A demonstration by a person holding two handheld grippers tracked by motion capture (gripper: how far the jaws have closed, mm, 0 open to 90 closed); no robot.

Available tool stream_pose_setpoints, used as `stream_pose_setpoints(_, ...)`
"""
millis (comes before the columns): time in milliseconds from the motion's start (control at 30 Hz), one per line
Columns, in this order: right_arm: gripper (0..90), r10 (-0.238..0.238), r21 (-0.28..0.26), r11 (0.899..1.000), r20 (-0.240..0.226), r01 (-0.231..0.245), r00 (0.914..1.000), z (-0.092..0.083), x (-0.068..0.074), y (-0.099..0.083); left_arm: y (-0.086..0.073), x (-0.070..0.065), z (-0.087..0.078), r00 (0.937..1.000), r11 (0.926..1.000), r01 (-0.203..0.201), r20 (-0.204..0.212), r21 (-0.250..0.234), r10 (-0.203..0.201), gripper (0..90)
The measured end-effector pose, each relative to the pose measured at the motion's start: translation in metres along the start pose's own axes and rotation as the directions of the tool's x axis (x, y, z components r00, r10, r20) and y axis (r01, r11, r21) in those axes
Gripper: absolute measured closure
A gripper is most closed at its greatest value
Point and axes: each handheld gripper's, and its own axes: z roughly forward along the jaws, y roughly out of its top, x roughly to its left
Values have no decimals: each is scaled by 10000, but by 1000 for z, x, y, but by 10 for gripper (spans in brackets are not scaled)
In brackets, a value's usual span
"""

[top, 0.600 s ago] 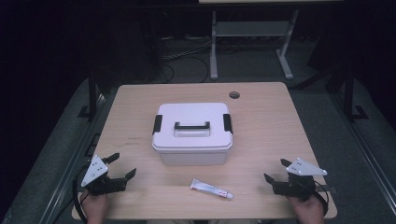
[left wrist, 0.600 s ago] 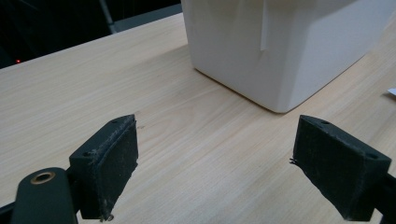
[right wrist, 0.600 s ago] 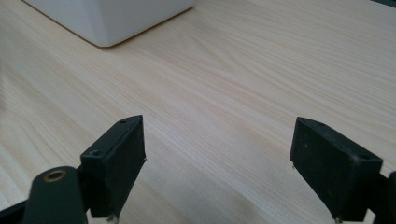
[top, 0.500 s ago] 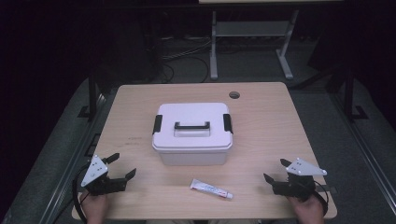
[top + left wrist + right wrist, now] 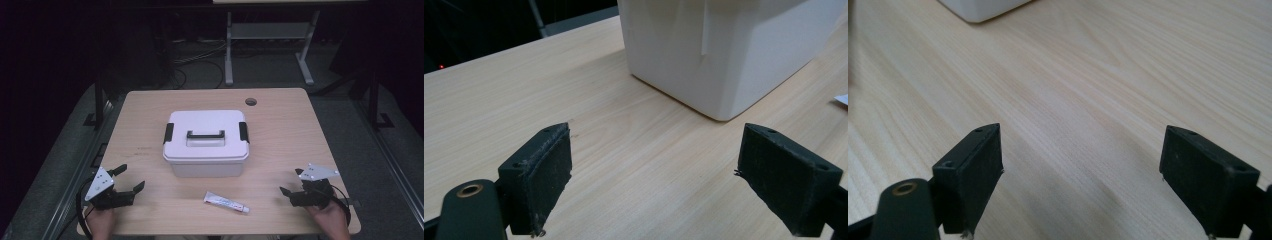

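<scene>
Dim room all round, with a pale wooden table lit in the middle of it and a tangle of cables and a metal stand on the dark floor beyond its far edge. Near the front edge, a little right of centre, lies a small white tube flat on the wood, slanted, its cap end pointing right and toward the near edge — nothing touches it. Just beyond it, in the middle of the table, sits a white lidded box with a black handle on top and a black clasp at each end, the lid down. The left gripper rests low at the near left corner, held by a hand, well apart from the tube; its jaws stand wide with only bare wood between them, and in the left gripper view the pads frame the corner of the box ahead. The right gripper sits at the near right corner in the other hand, also well clear of the tube — jaws spread, gripping nothing. A round cable hole marks the far side.
</scene>
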Motion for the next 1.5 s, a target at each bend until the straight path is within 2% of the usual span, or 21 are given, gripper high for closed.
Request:
stream_pose_setpoints(167, 168, -430, 541, 9975, -323, 447, 9986, 1, -4, 8, 0, -1, 1, 10000, 10000, -6, -63, 33, 6, 135)
stream_pose_setpoints(200, 168, -763, 881, 9928, -579, 812, 9954, 3, -7, 13, 0, -1, 1, 10000, 10000, -11, -66, 32, 11, 135)
stream_pose_setpoints(300, 167, -940, 1142, 9881, -789, 1027, 9924, 4, -8, 16, 0, -1, 0, 10000, 10000, 12, -53, -1, -12, 135)
stream_pose_setpoints(400, 168, -1342, 1542, 9767, -1057, 1496, 9853, 5, -10, 23, 0, 0, -1, 9999, 9999, 82, -88, -74, -83, 135)
stream_pose_setpoints(467, 168, -1850, 1849, 9606, -1320, 2075, 9738, 7, -10, 32, 0, 1, -2, 9999, 9999, 94, -94, -82, -94, 135)
stream_pose_setpoints(500, 168, -1850, 1849, 9606, -1320, 2075, 9738, 7, -10, 32, -1, 1, -2, 9999, 9999, 93, -90, -86, -94, 135)
stream_pose_setpoints(533, 168, -2282, 2197, 9407, -1539, 2585, 9614, 8, -10, 38, -1, 2, -1, 9999, 9999, 93, -90, -79, -94, 136)
stream_pose_setpoints(567, 168, -2282, 2197, 9407, -1539, 2585, 9614, 8, -10, 38, -1, 2, -1, 9999, 9999, 103, -90, -79, -104, 136)
stream_pose_setpoints(600, 167, -2733, 2461, 9180, -1753, 3109, 9458, 11, -9, 42, -1, 2, -1, 9999, 9999, 104, -86, -90, -105, 135)
stream_pose_setpoints(633, 167, -2733, 2461, 9180, -1753, 3109, 9458, 11, -9, 42, -1, 2, -1, 9999, 9999, 101, -86, -84, -102, 135)
stream_pose_setpoints(667, 167, -3049, 2667, 8993, -1861, 3467, 9340, 12, -9, 45, -1, 2, -1, 9999, 9999, 95, -88, -82, -96, 136)
stream_pose_setpoints(700, 165, -3446, 3011, 8673, -2114, 3964, 9146, 16, -8, 48, -1, 2, -2, 9999, 9999, 88, -97, -83, -88, 135)
stream_pose_setpoints(733, 165, -3446, 3011, 8673, -2114, 3964, 9146, 16, -8, 48, -1, 2, -2, 9999, 9999, 92, -99, -93, -93, 135)
stream_pose_setpoints(833, 169, -3761, 3341, 8285, -2625, 4494, 8886, 20, -7, 52, -1, 3, -2, 9999, 9999, 118, -100, -96, -119, 135)
stream_pose_setpoints(900, 196, -3981, 3629, 7935, -2974, 4884, 8678, 23, -7, 55, -1, 3, -2, 9998, 9998, 180, -89, -128, -181, 135)
stream_pose_setpoints(1000, 195, -4038, 3841, 7695, -3264, 5102, 8547, 26, -9, 58, -1, 3, -2, 9997, 9997, 204, -94, -164, -205, 135)
stream_pose_setpoints(1133, 193, -4037, 3904, 7563, -3531, 5250, 8440, 26, -10, 64, -2, 3, -2, 9997, 9996, 223, -89, -162, -224, 135)
stream_pose_setpoints(1267, 203, -4097, 4135, 7237, -3869, 5526, 8261, 29, -10, 68, -2, 3, -2, 9998, 9997, 197, -83, -126, -198, 135)
stream_pose_setpoints(1300, 204, -4088, 4141, 7205, -3944, 5563, 8230, 29, -11, 69, -1, 3, -2, 9998, 9997, 199, -89, -117, -200, 136)
stream_pose_setpoints(1367, 210, -3986, 4291, 7124, -4038, 5553, 8234, 30, -12, 72, -2, 3, -2, 9998, 9997, 201, -84, -138, -202, 135)
stream_pose_setpoints(1500, 212, -3987, 4381, 6986, -4181, 5657, 8162, 32, -15, 77, -2, 3, -2, 9997, 9997, 220, -94, -139, -221, 135)
